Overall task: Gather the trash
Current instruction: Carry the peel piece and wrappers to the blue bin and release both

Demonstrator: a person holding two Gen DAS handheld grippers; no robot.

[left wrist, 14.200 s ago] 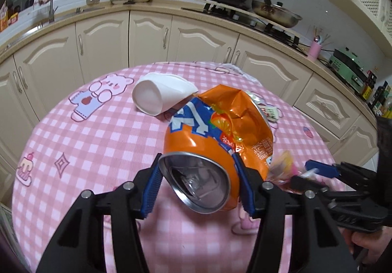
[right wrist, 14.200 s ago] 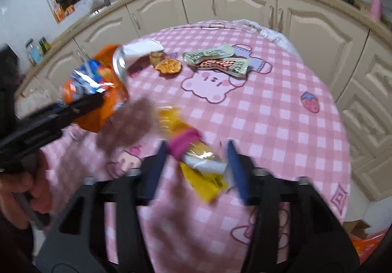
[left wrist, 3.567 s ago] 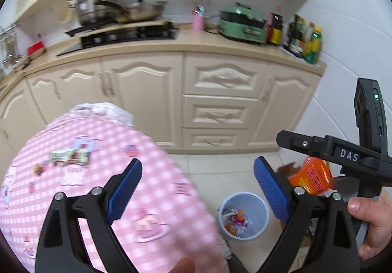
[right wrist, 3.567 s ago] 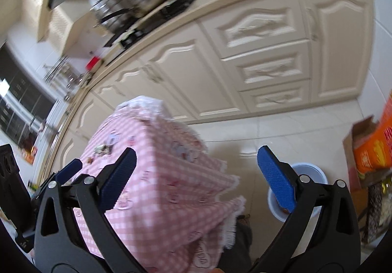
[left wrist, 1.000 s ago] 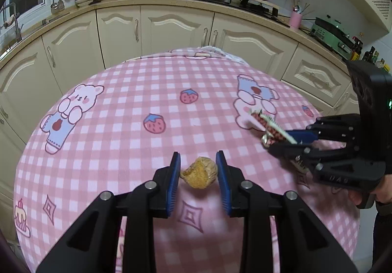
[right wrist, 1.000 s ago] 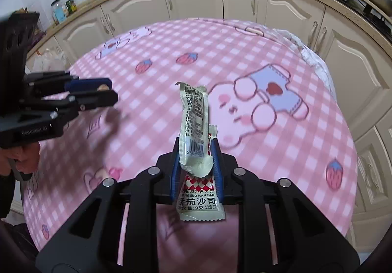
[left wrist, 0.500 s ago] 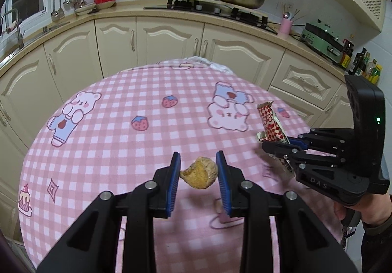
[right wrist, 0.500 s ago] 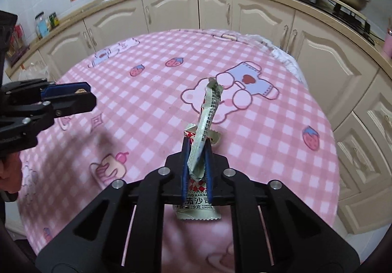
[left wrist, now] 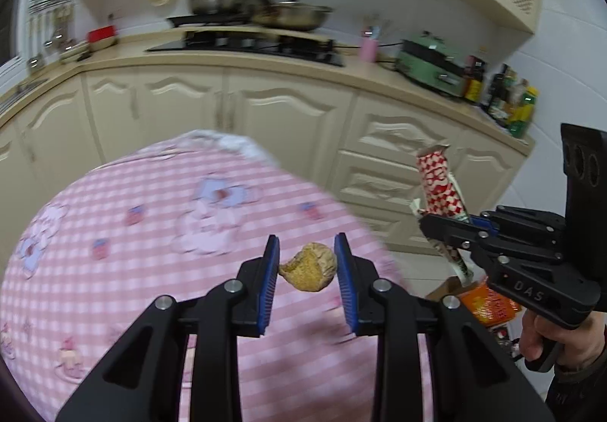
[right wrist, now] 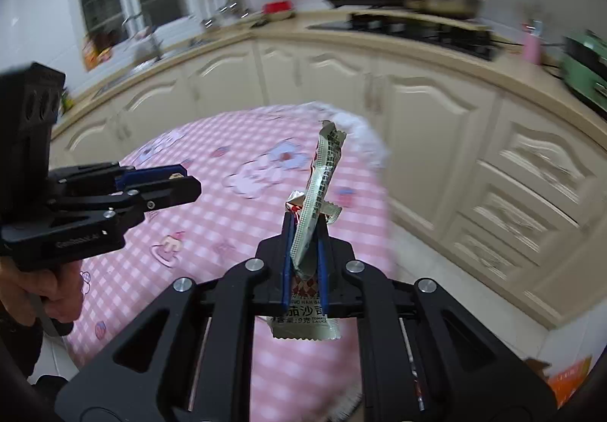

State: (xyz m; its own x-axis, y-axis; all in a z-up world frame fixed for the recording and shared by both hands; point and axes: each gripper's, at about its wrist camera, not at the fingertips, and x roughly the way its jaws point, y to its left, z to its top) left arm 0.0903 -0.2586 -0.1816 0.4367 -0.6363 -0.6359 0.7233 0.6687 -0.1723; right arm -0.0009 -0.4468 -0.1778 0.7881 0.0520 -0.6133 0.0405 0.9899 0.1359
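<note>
1. The right tongs (right wrist: 304,251) are clamped on sauce packets (right wrist: 316,202), blue pads pressing both sides; one silvery packet sticks up and leans right, and another printed one hangs below the pads
2. Under them lies the round tabletop (right wrist: 212,217) in a pink checked cloth with cartoon prints
3. At the left, the left tongs (right wrist: 178,181) point right, their jaws close together, with a small tan scrap just showing between the tips; a hand (right wrist: 45,289) grips the handle
4. Cream kitchen cabinets (right wrist: 436,126) curve behind, blurred
</note>
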